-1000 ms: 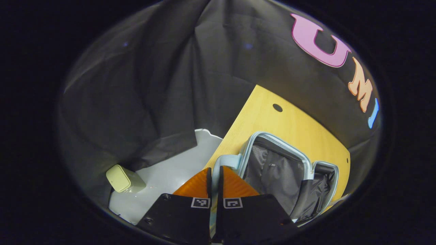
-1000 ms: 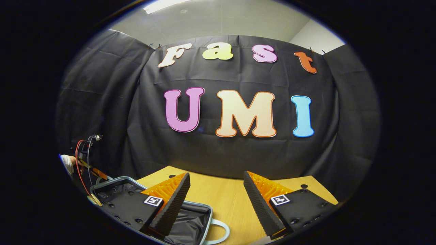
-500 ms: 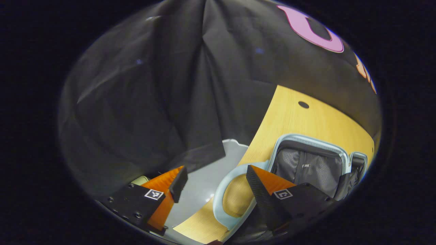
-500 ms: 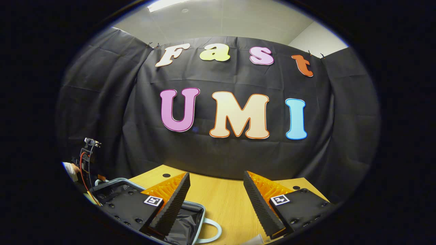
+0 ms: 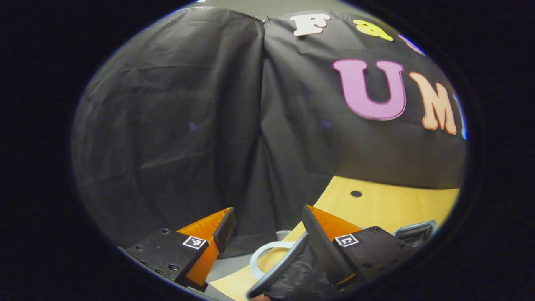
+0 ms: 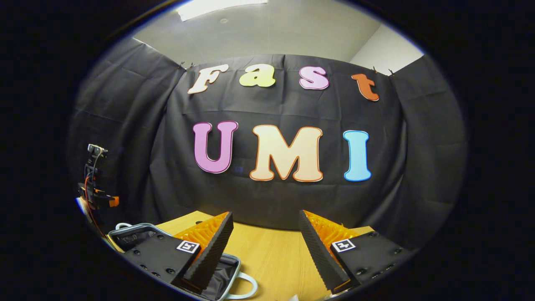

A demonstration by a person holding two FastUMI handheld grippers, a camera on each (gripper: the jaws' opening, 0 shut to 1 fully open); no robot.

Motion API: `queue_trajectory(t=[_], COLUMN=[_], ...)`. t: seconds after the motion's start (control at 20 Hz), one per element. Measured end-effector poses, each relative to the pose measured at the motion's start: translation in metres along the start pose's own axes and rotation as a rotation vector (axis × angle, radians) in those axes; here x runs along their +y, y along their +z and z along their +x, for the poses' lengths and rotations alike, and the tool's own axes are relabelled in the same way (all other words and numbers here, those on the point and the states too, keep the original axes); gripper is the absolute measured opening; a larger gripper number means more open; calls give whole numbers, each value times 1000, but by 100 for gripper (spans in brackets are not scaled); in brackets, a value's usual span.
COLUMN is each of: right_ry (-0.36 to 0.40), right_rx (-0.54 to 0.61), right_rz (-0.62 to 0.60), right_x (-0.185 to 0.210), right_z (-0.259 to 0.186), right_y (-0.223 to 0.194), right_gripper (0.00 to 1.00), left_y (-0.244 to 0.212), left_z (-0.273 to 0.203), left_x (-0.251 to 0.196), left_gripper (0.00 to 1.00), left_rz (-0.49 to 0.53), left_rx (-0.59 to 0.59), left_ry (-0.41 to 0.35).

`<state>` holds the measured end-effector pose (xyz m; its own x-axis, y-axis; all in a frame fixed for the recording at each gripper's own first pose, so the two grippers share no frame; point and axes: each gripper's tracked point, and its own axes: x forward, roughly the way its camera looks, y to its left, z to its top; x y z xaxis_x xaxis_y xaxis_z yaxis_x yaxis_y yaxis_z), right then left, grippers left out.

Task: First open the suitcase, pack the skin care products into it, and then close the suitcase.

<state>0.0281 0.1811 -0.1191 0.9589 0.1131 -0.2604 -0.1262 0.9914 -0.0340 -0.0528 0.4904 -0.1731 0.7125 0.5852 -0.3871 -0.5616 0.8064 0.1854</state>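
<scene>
Left gripper view: the left tongs (image 5: 267,225) are spread, grasping nothing, above the suitcase (image 5: 292,267), which lies open on the tabletop (image 5: 393,205), handle (image 5: 267,251) toward them. Next comes fetching a skin care product, so keep them released and lift clear of the rim.

Right gripper view: the right tongs (image 6: 265,234) hover spread and empty beside the suitcase (image 6: 225,276); approach products level.
</scene>
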Motion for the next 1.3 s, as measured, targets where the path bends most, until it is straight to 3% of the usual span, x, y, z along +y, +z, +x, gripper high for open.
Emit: queue_trajectory(t=[0.05,0.1,0.2,0.25,0.3,0.65,0.7,0.85,1.0,1.05,1.1,1.3], right_ry=[2,5,13,15,19,-1,-7,-22,-25,-24,-24,-22], right_rx=[-10,-20,-43,-54,-64,-119,-119,-110,-103,-102,-101,-96], right_rz=[5,10,16,17,17,27,31,38,41,38,34,24], right_x=[-6,-13,-25,-32,-39,-98,-108,-136,-158,-163,-170,-190], right_z=[0,-1,-5,-7,-10,-33,-35,-42,-50,-53,-55,-64], right_y=[3,8,15,18,22,35,34,27,22,22,21,16], right_gripper=[99,96,100,100,99,98,98,98,98,99,99,98], left_y=[18,33,64,73,78,110,109,103,89,82,74,41], left_z=[-15,-35,-76,-86,-96,-178,-186,-213,-240,-248,-254,-280], left_x=[-8,-16,-40,-53,-64,-167,-181,-223,-267,-281,-295,-356], left_gripper=[100,95,95,100,95,98,94,98,94,98,90,94], left_rz=[-3,-6,-20,-25,-32,-60,-48,-44,-61,-55,-48,-46], left_rx=[-40,-69,-114,-133,-159,-250,-254,-252,-236,-225,-213,-156], left_ry=[-19,-36,-76,-93,-110,-274,-296,-360,-434,-452,-473,-579])
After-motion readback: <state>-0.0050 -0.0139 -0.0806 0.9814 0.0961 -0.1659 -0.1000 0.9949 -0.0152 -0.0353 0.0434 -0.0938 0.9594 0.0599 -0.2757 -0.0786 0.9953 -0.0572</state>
